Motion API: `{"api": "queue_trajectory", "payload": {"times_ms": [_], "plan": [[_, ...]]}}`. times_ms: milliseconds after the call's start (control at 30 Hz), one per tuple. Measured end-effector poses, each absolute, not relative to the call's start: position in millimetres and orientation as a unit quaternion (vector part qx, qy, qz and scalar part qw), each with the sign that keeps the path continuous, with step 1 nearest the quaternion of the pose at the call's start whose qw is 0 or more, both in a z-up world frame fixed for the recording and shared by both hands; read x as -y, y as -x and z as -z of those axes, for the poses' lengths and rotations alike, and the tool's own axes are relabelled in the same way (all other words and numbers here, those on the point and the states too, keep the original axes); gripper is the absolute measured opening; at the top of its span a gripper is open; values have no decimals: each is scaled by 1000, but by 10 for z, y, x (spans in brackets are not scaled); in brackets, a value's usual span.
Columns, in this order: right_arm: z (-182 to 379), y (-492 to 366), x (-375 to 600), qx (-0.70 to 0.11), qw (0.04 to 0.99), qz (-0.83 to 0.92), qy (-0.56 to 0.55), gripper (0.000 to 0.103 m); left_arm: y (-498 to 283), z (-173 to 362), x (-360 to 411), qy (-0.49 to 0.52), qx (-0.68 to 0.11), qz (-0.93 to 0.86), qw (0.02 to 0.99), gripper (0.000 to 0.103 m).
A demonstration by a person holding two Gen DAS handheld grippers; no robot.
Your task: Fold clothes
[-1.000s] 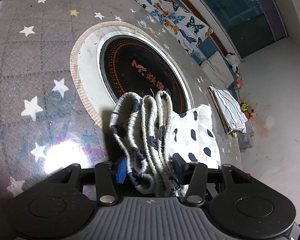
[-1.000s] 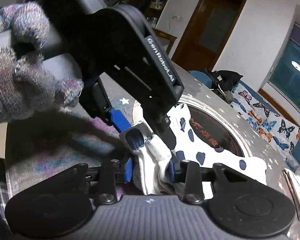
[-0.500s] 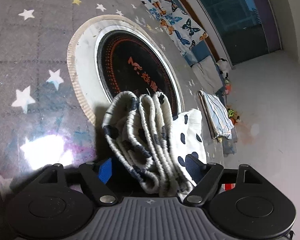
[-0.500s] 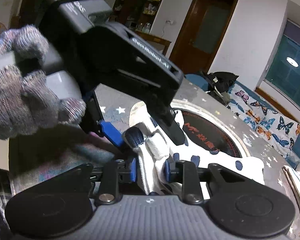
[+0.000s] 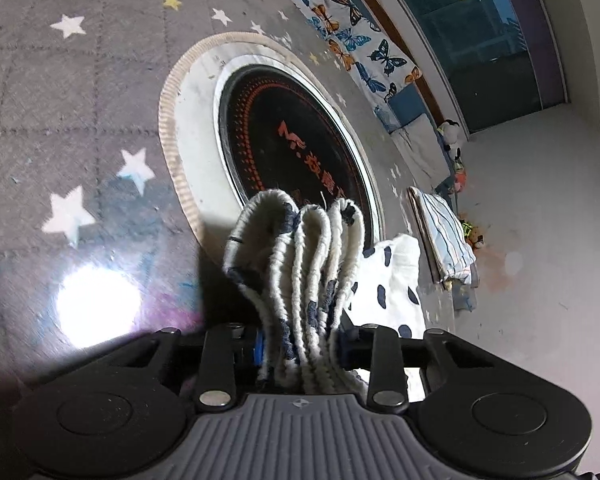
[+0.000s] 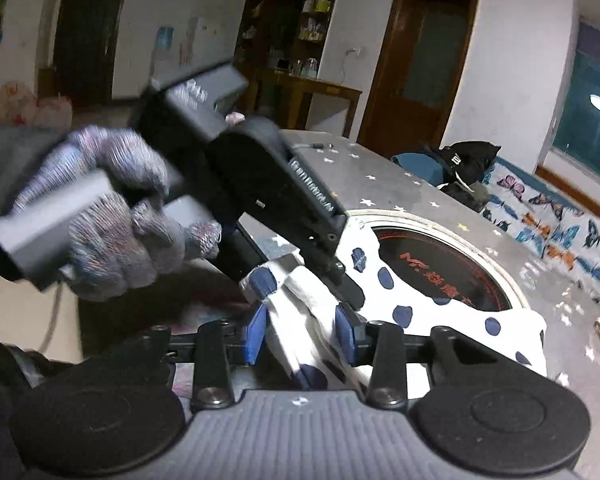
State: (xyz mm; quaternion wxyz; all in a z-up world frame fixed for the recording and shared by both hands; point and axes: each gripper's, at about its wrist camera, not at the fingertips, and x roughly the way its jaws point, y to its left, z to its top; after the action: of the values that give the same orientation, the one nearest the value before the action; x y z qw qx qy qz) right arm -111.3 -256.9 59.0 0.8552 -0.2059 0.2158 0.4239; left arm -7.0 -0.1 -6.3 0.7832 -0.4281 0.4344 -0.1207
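The cloth [image 5: 300, 264] (bunched hem) lies between both jaws: left gripper [image 5: 300, 346] closing onto it, right gripper [image 6: 300, 330] opening, pads apart from it.

You have one garment [image 5: 392, 280] in play: a white cloth with scattered dark-blue spots and a thick, cream, rope-like stitched hem. Its edge is gathered into several tight pleats [image 5: 312, 248] that stand up side by side like a fan, the ribbed hem curling over the top of each fold, with navy patches showing between the ridges. The rest of the cloth [image 6: 440, 300] trails away flat and loose, draped over the rim of the round black inset in the star-patterned worktop [image 5: 80, 100]. From your right-hand view, a second bunched section [image 6: 300, 312] rises off the surface, creased and slightly blurred, while the far corner lies spread and slack.
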Motion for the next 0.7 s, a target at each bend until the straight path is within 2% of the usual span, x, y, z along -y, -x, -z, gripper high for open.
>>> {"api": "queue_trajectory", "payload": {"times_ms": [167,500,700], "plan": [[-681,1010,3003,-236,882,-389,122,43,77,58,-33,427,-431,119,786,34],[-354,886,3685,-332,897,-290,32,43,93,58,-80,426,-426,120,789,34],[-497,902,3826,-316,904,-287,15,45,93,56,-85,422,-426,124,791,35]]}}
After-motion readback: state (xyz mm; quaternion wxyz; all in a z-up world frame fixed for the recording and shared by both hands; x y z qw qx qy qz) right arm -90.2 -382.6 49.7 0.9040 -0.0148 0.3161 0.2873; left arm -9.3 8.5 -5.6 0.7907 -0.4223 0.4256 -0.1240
